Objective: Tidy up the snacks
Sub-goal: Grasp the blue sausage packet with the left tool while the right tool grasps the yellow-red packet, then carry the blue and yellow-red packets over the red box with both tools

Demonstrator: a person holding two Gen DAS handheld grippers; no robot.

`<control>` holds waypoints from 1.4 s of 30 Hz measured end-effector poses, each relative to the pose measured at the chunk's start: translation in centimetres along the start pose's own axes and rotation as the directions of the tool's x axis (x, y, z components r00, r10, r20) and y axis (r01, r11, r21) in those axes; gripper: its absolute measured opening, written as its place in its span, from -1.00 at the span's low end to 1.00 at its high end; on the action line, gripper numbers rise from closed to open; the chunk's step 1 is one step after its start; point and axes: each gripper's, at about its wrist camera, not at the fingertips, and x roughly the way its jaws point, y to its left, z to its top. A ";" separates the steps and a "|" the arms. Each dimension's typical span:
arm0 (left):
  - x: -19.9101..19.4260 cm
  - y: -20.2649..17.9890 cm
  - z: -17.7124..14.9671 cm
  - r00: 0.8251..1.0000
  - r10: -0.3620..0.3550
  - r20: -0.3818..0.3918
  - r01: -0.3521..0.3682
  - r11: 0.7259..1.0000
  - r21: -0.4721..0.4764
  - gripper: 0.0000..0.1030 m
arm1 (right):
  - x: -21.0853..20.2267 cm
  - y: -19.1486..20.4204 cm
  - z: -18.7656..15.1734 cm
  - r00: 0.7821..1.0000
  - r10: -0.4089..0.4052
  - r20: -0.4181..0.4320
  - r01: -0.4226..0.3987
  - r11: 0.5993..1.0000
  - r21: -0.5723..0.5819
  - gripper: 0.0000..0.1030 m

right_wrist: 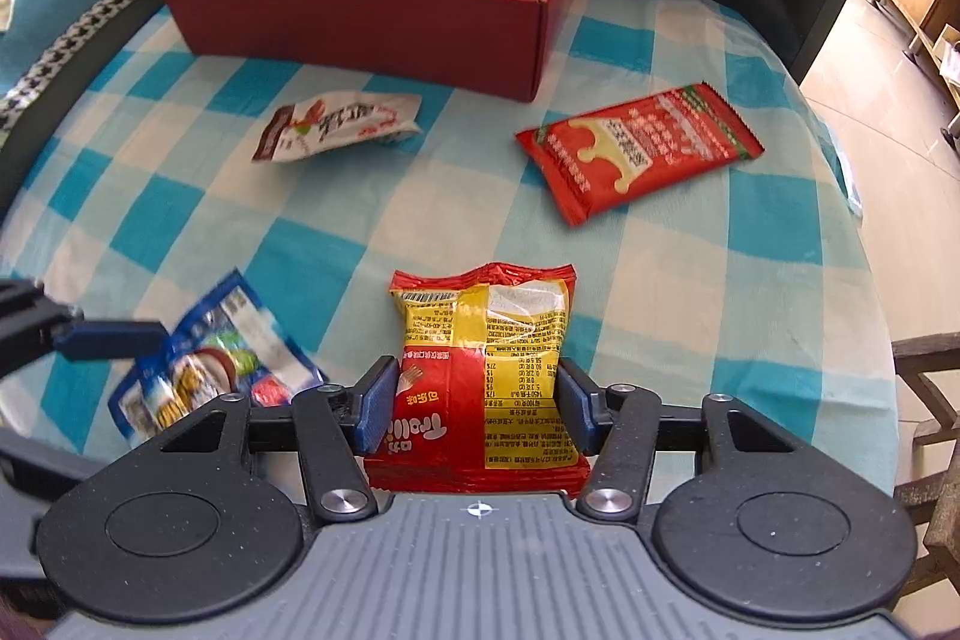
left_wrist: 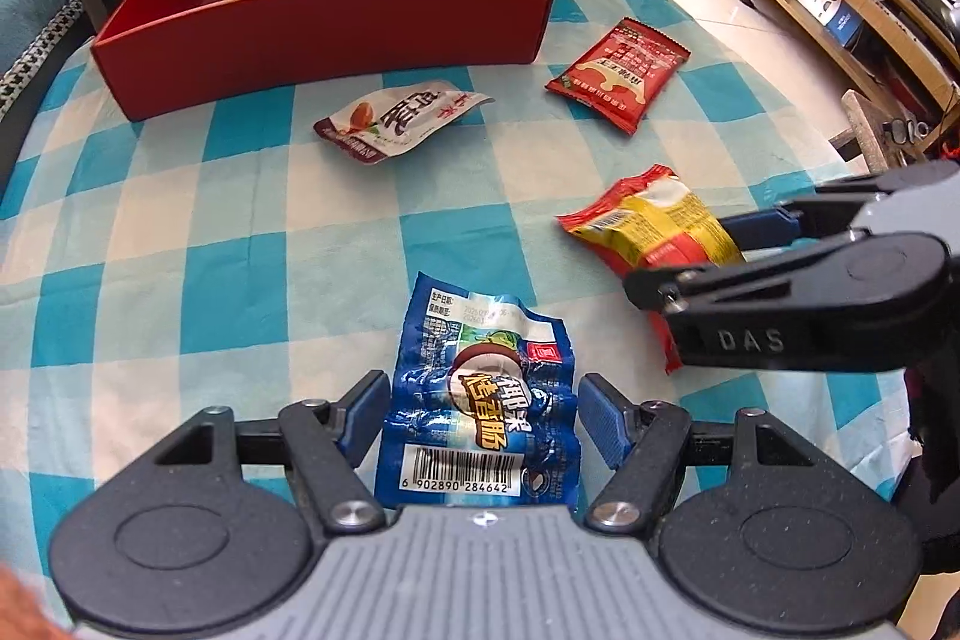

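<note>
Slick foil could squirt out if the right gripper, angled steeply down, lifts too soon: its pads pinch the red-and-yellow crinkled foil snack bag well short of the red rectangular cardboard box (partly filled). The left gripper, equally steep, straddles the blue glossy sausage packet with jaws spread.

On the blue-and-white checked tablecloth four loose snack packets lie: one crinkled blue foil packet with a barcode, one red-and-yellow foil packet, one flat red packet with a cream-coloured picture, and one white packet with a dark red edge. There is one open red cardboard box. Inside it I count at least three packets; more may be hidden there.
</note>
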 end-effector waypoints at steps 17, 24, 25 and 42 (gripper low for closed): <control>2.1 -0.9 -0.2 0.999 0.034 -0.025 -0.032 0.997 0.068 1.00 | 2.4 -0.9 -0.8 0.999 -0.009 -0.046 0.010 1.000 0.015 1.00; 2.0 -0.3 -0.3 0.999 -0.006 -0.034 0.008 0.999 0.053 1.00 | 2.3 -0.4 -0.9 0.999 -0.008 -0.037 0.009 1.000 0.006 1.00; 1.9 -0.3 -0.4 1.000 -0.003 -0.029 0.004 0.999 0.052 1.00 | 2.3 -0.4 -0.9 0.999 -0.006 -0.038 0.007 1.000 0.003 1.00; -0.6 1.5 0.5 0.999 0.013 0.048 -0.010 0.998 -0.056 0.91 | -1.1 0.2 -1.4 0.999 -0.016 0.034 0.017 0.999 -0.028 0.16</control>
